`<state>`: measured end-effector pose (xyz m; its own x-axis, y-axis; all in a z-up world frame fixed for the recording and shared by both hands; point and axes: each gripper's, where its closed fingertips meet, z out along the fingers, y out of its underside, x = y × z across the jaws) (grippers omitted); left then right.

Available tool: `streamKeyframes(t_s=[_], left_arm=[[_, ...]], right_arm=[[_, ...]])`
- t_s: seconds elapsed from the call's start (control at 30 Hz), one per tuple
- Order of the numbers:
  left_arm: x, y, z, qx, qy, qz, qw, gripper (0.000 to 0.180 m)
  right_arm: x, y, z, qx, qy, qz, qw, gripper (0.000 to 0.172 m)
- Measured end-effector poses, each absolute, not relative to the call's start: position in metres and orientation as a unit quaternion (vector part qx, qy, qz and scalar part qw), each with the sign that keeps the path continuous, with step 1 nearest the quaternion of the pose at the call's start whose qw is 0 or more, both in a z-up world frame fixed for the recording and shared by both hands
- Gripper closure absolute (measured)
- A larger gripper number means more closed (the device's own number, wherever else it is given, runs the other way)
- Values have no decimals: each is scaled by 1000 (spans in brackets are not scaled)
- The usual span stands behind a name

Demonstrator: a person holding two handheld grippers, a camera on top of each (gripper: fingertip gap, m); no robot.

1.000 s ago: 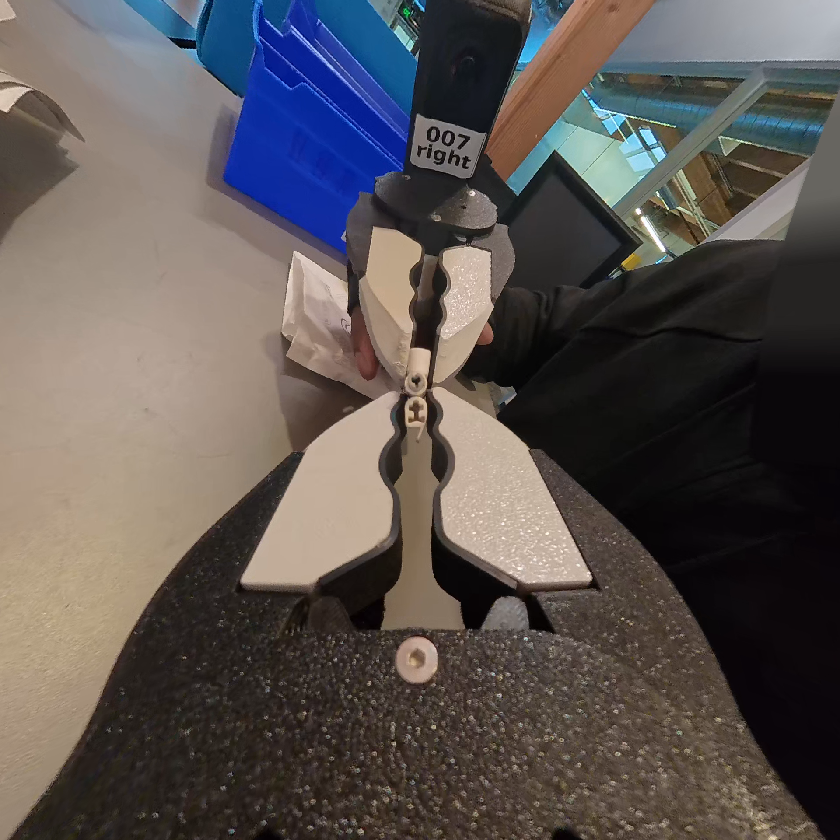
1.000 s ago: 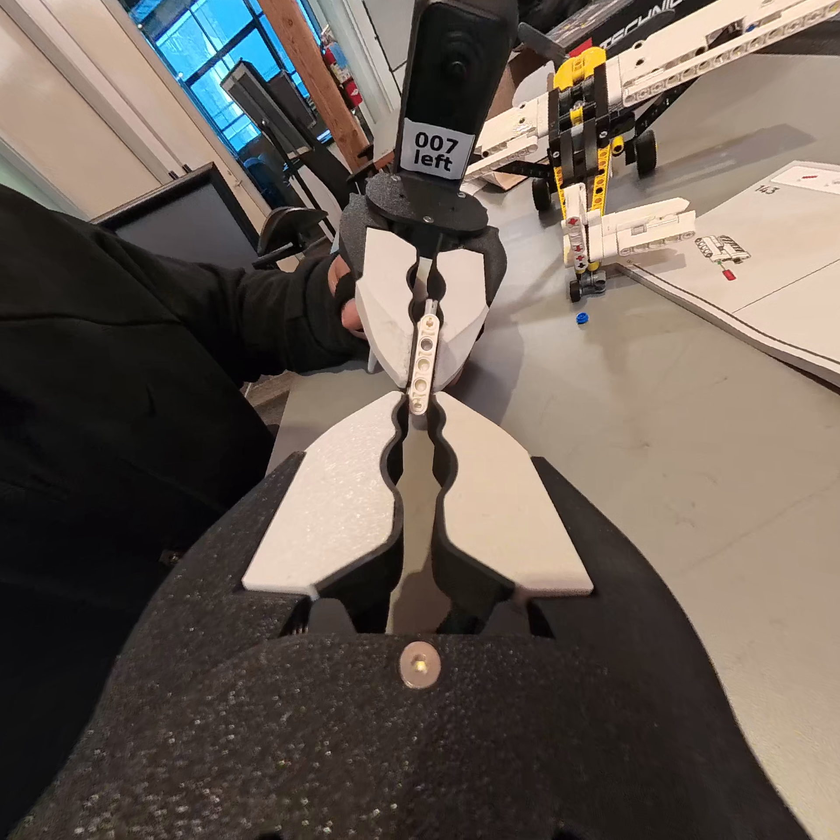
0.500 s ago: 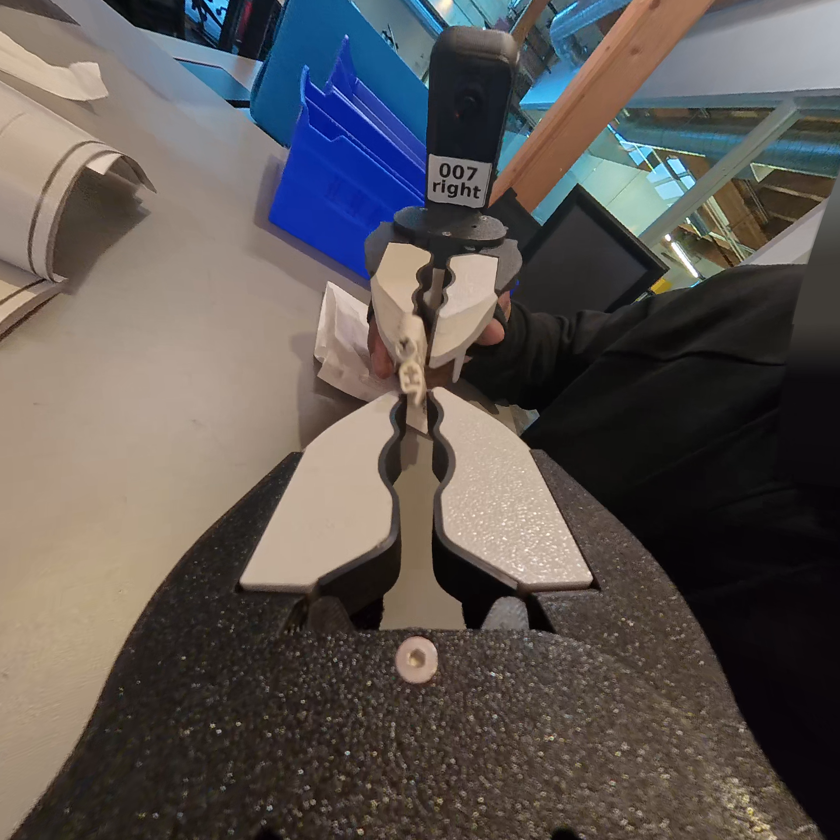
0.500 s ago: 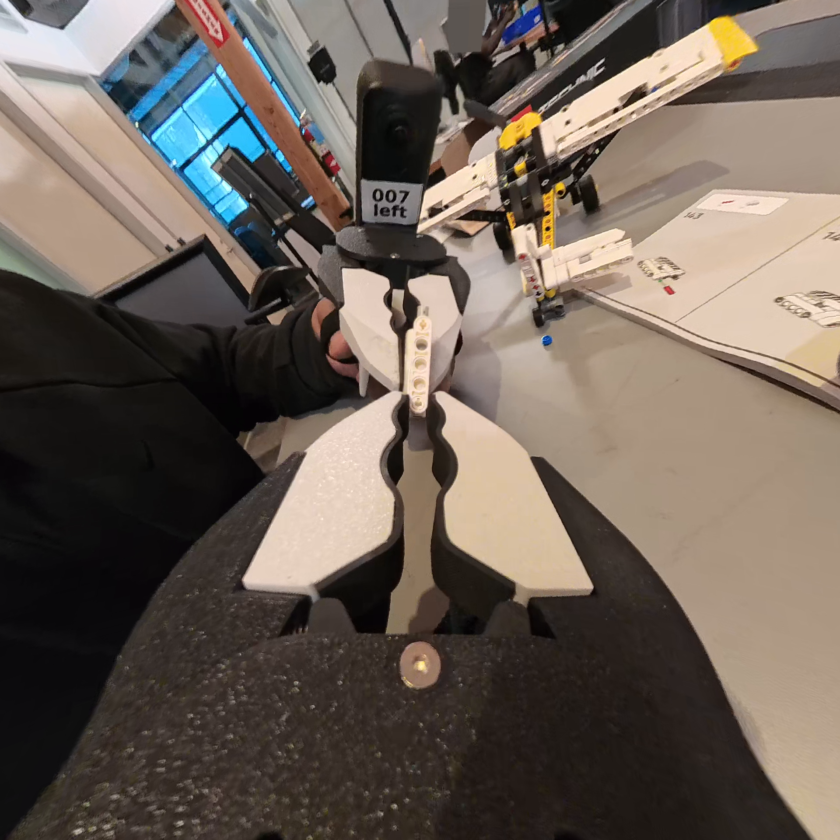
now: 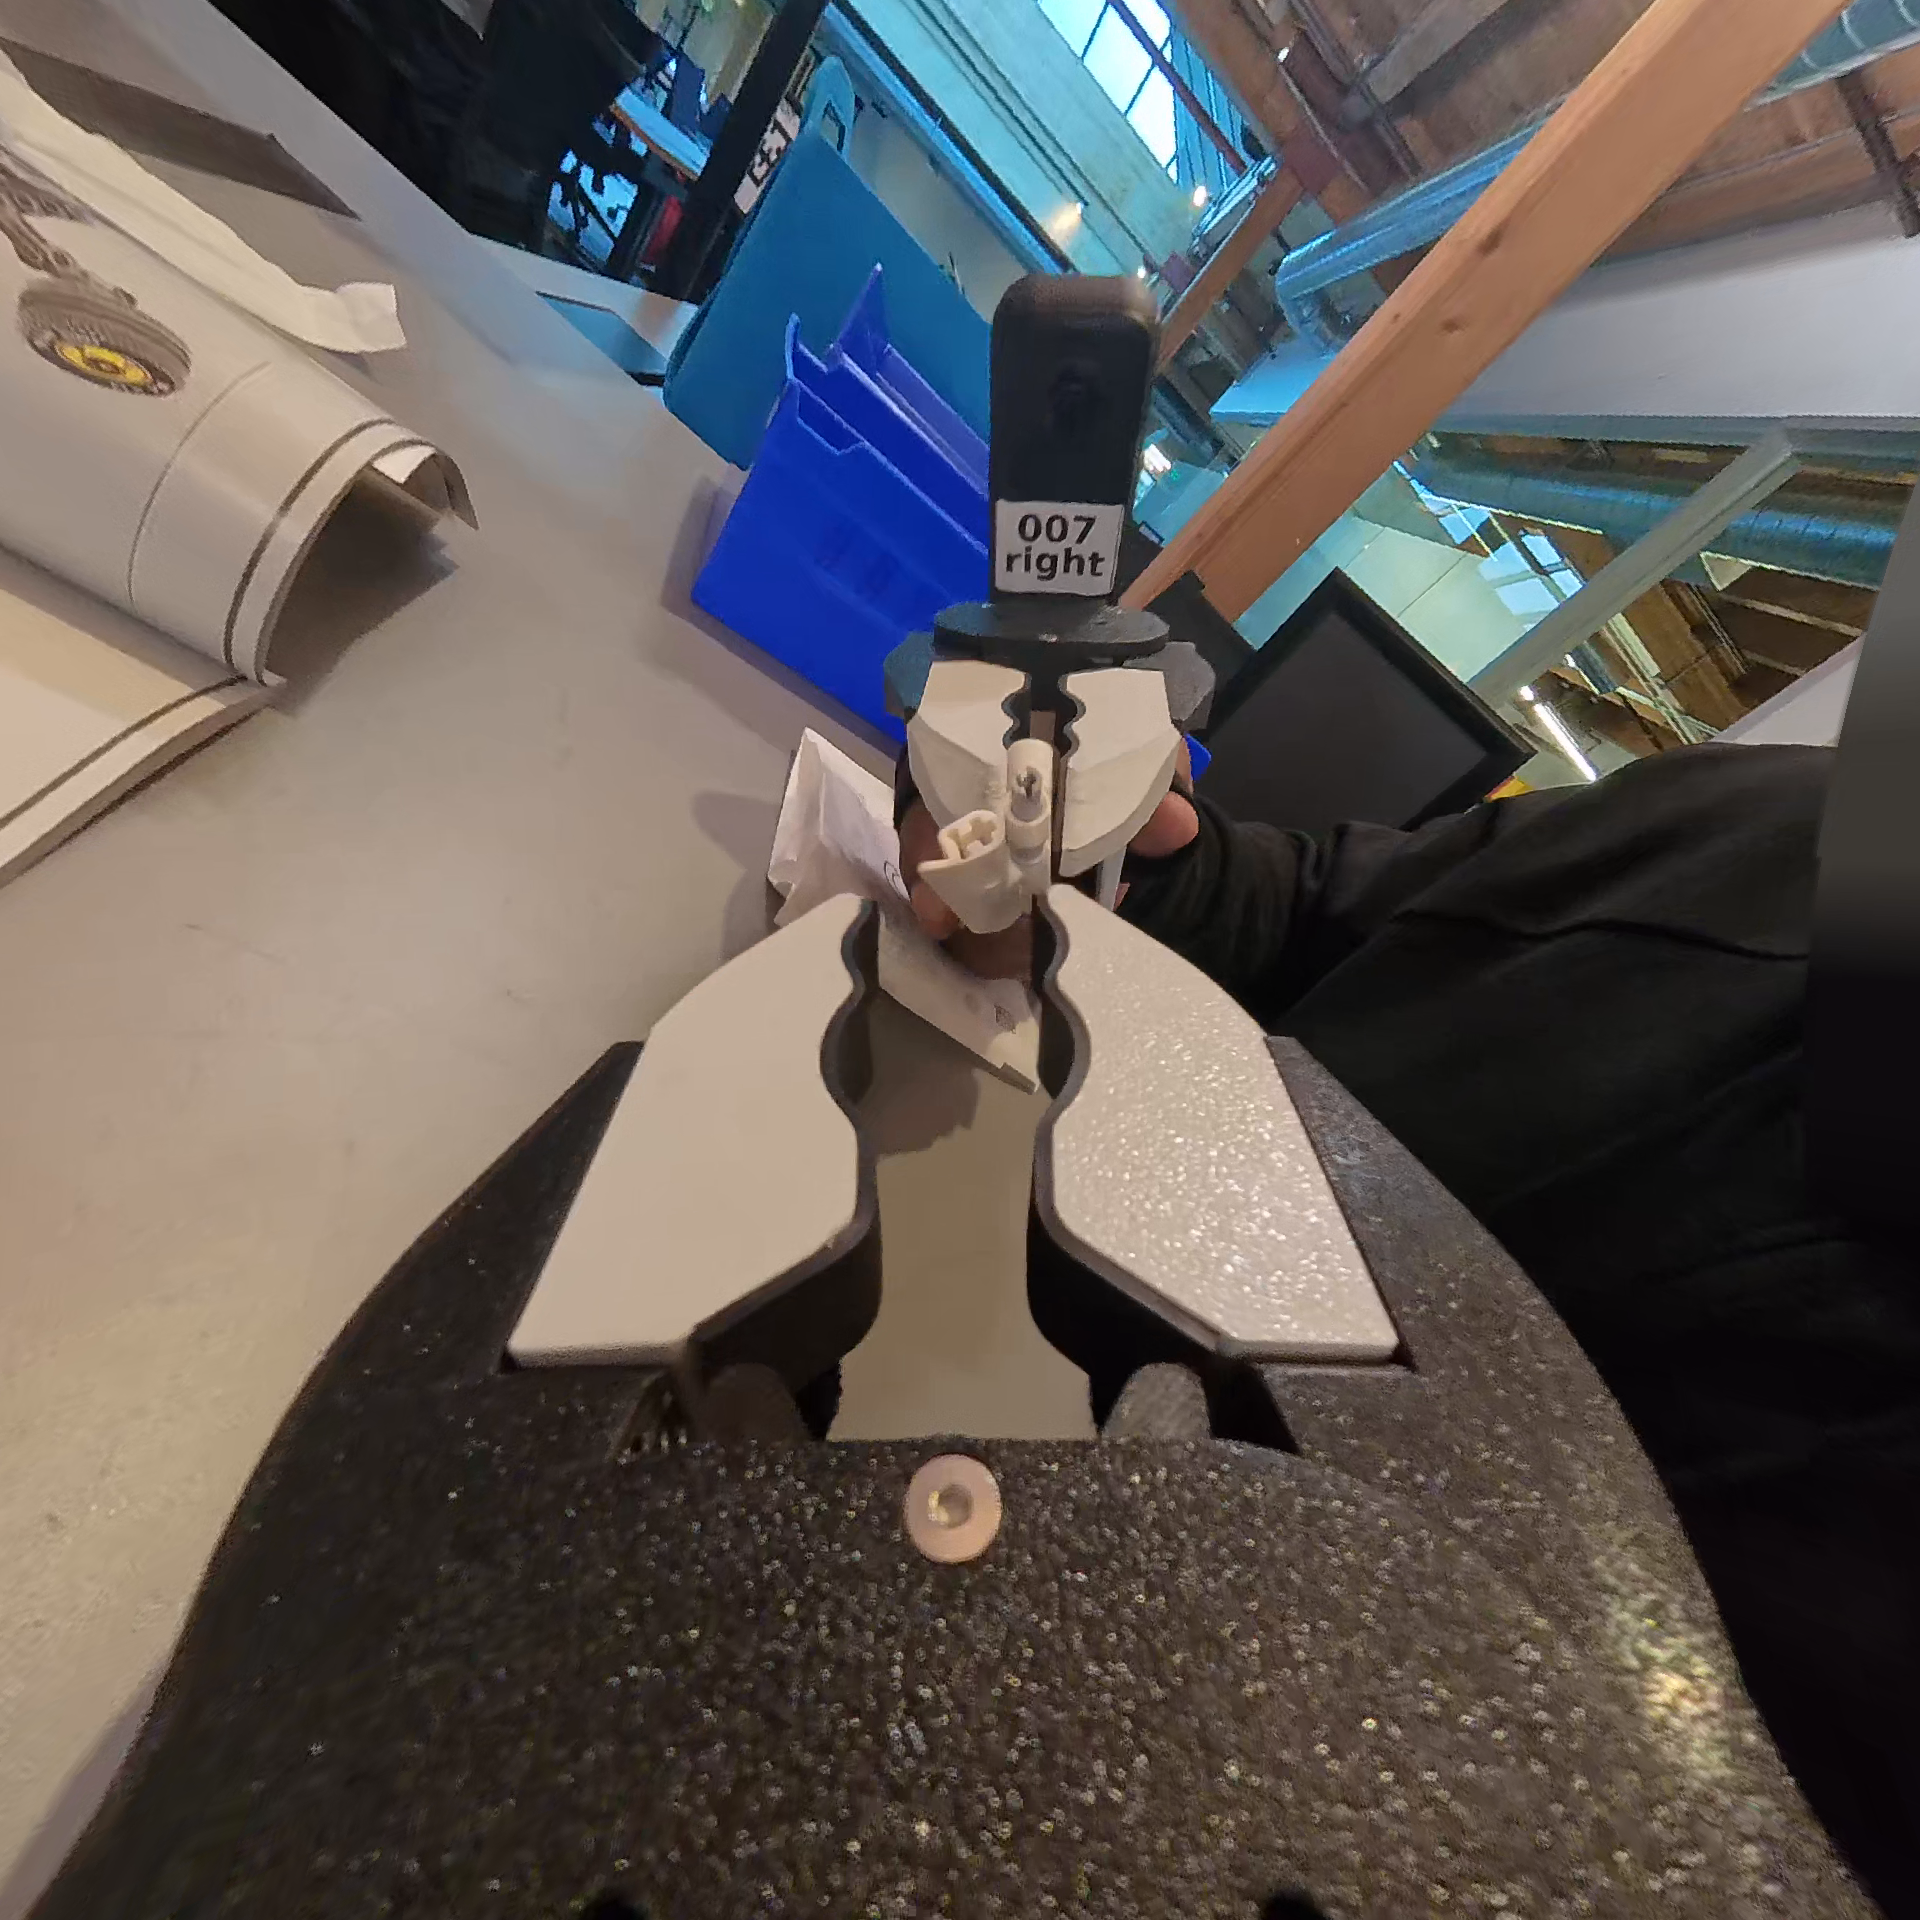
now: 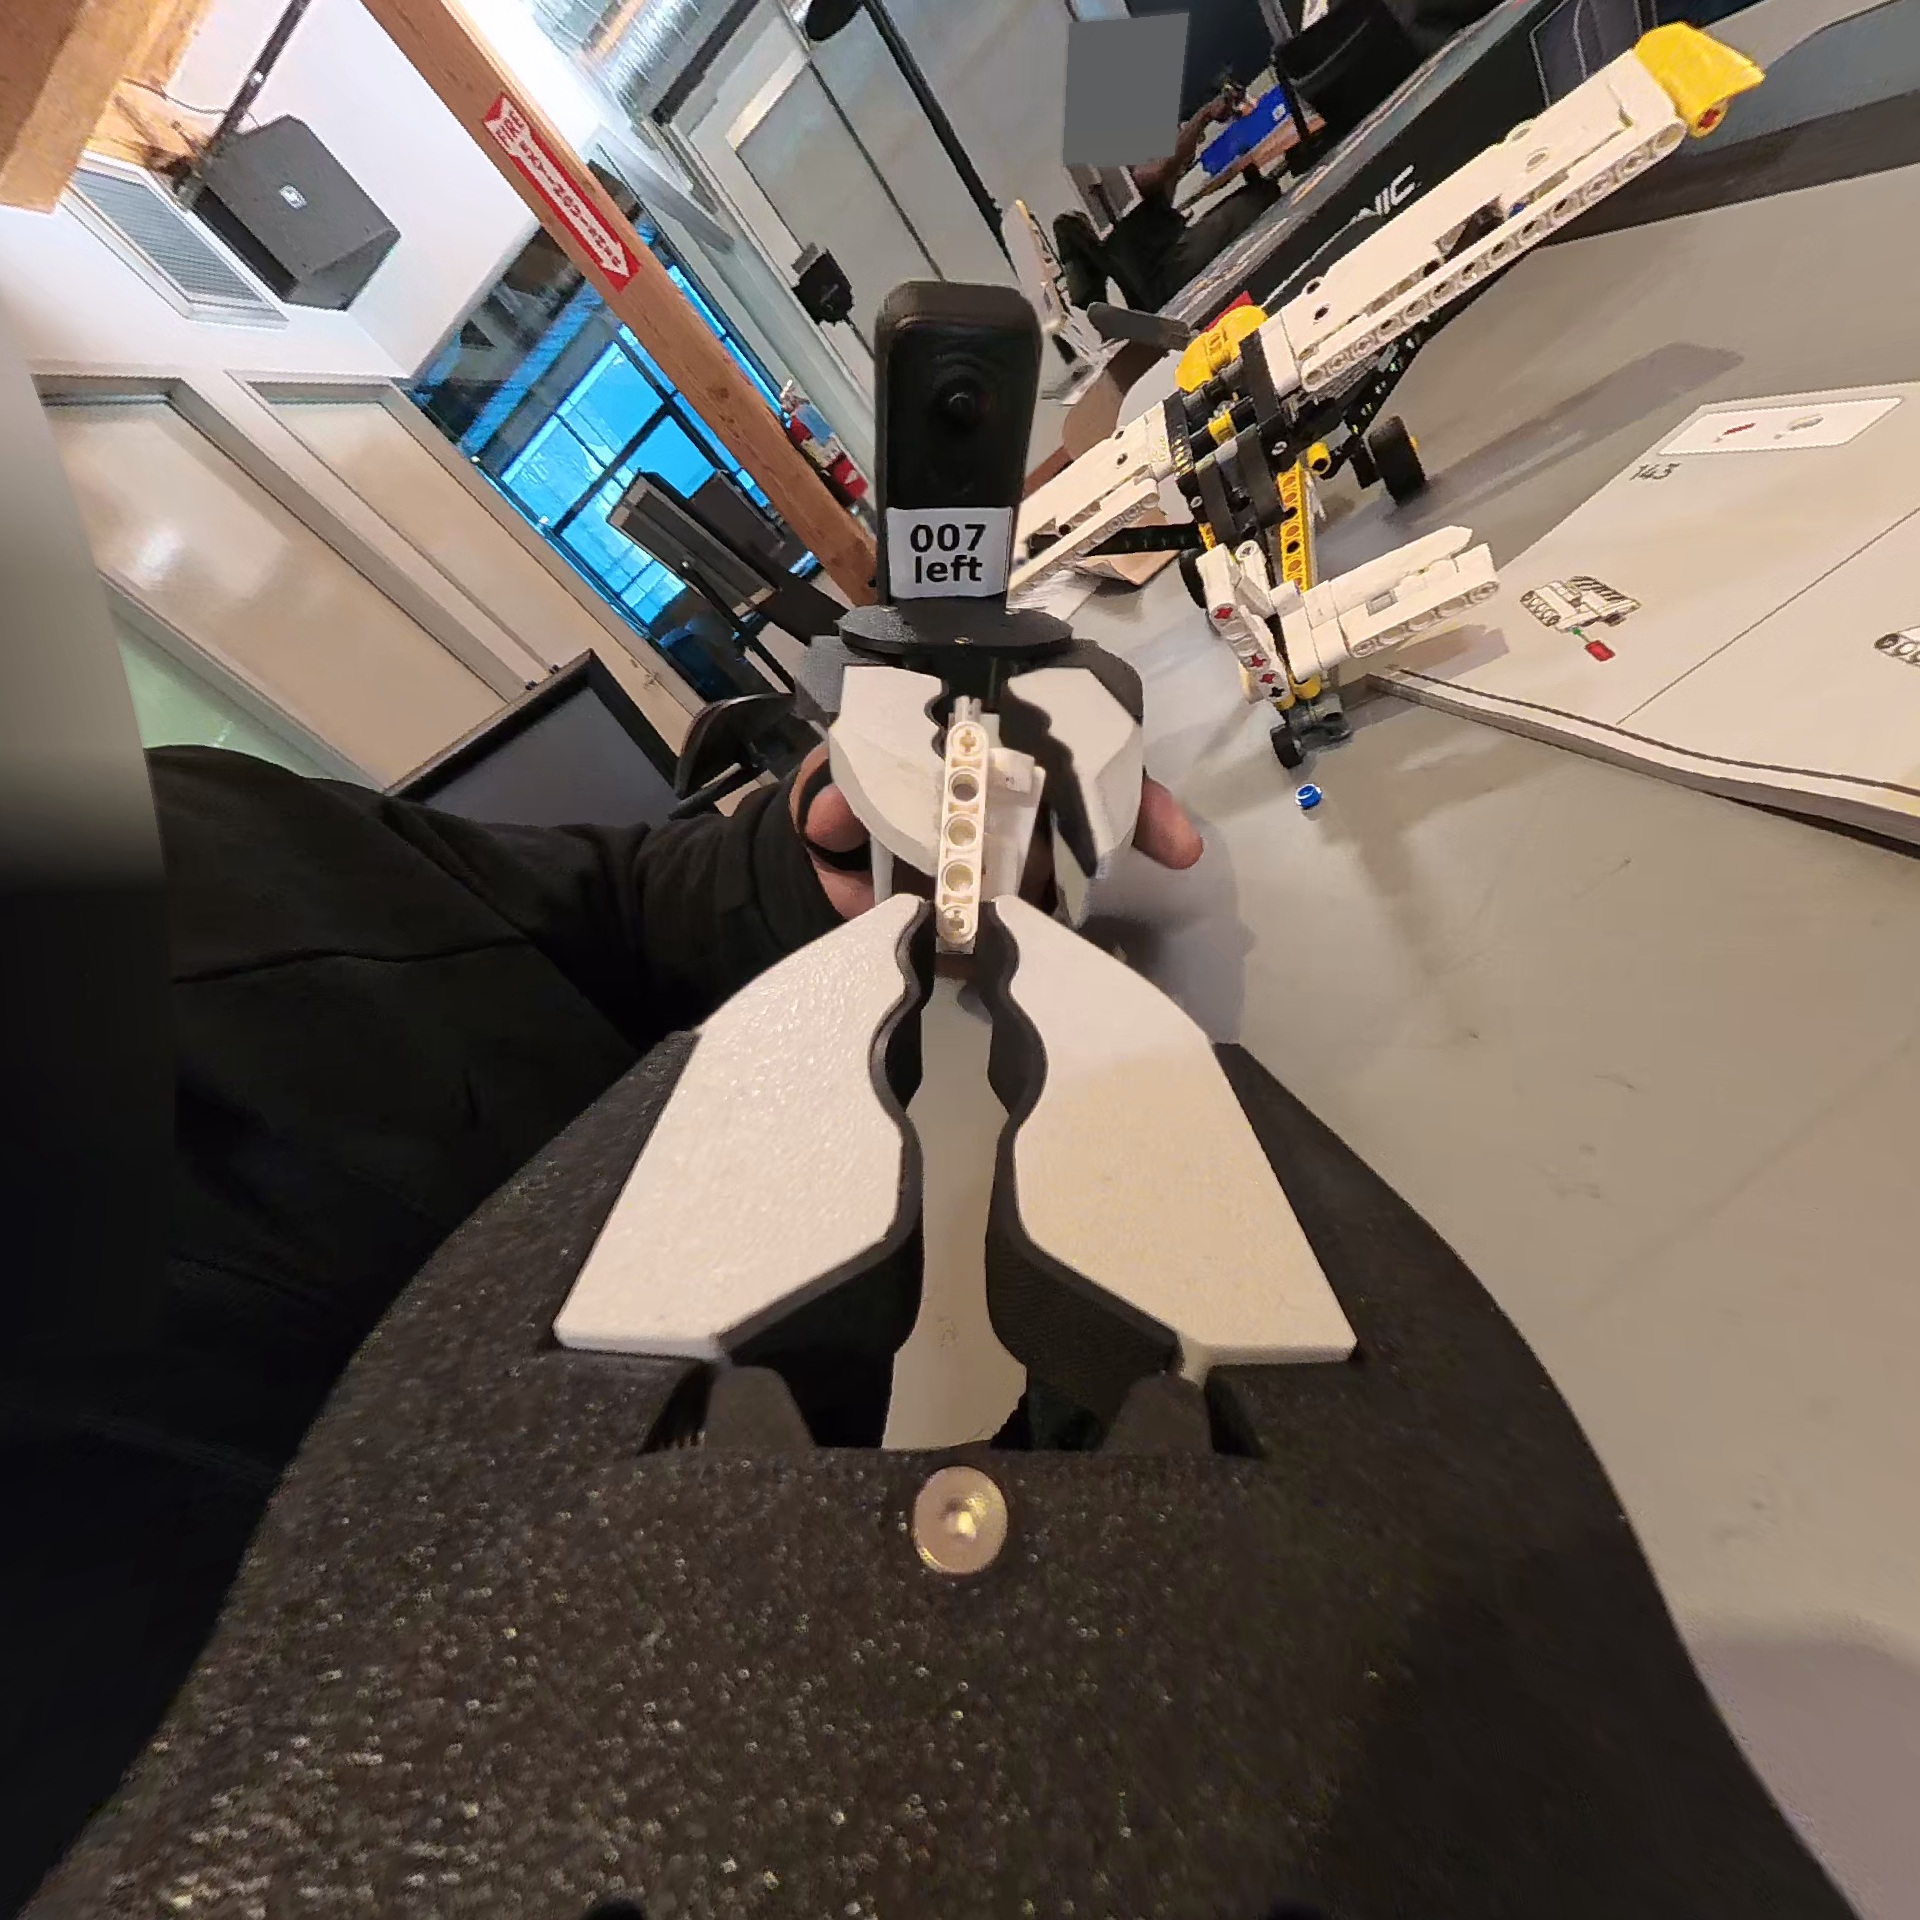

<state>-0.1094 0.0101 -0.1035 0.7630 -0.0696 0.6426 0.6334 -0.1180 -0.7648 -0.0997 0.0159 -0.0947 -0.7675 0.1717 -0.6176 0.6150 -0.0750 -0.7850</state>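
Observation:
My right gripper (image 6: 958, 914) is shut on the lower end of a white holed beam (image 6: 961, 821), held in the air above the grey table (image 6: 1558, 1039). A small white connector piece (image 5: 966, 862) with a cross-shaped end sticks out sideways from that beam. My left gripper (image 5: 951, 909) is open and empty, with its tips on either side of the connector and a clear gap at each pad. The right gripper (image 5: 1039, 831) faces it in the left wrist view, shut on the beam. In the right wrist view the left gripper's fingers (image 6: 883, 769) stand apart behind the beam.
A white and yellow brick-built crane model (image 6: 1299, 447) stands beside an open instruction booklet (image 6: 1714, 623), with a small blue piece (image 6: 1307, 796) near them. Blue bins (image 5: 852, 520), a crumpled white bag (image 5: 831, 821) and another booklet (image 5: 156, 499) lie on the other side. A person's black sleeve (image 5: 1558, 987) is close. Both grippers' tips are close together, under 4 cm apart.
My left gripper was shut on the white connector at the beam's end and has now opened. The connector stays on the beam, tilted sideways. My right gripper keeps its hold.

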Motion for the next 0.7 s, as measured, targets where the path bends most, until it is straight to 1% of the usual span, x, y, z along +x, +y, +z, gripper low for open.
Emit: streamKeyframes(t_s=[0.1, 0.2, 0.27, 0.4, 0.63, 0.7], left_arm=[[-108, 11, -100, -685, -198, -279, 643, 145], [-105, 15, -98, -670, -194, -292, 654, 143], [-103, 16, -94, -655, -190, -300, 667, 148], [-102, 12, -86, -630, -183, -305, 690, 173], [-103, 11, -93, -658, -186, -289, 670, 173], [-101, 11, -95, -670, -181, -291, 658, 173]], right_arm=[[-98, 15, -93, 296, 652, -675, 178, 164], [-97, 14, -92, 294, 646, -679, 186, 164], [-96, 13, -92, 294, 645, -681, 187, 164], [-100, 14, -92, 302, 638, -684, 183, 164], [-101, 12, -99, 306, 650, -673, 177, 164], [-103, 13, -97, 307, 649, -676, 167, 160]])
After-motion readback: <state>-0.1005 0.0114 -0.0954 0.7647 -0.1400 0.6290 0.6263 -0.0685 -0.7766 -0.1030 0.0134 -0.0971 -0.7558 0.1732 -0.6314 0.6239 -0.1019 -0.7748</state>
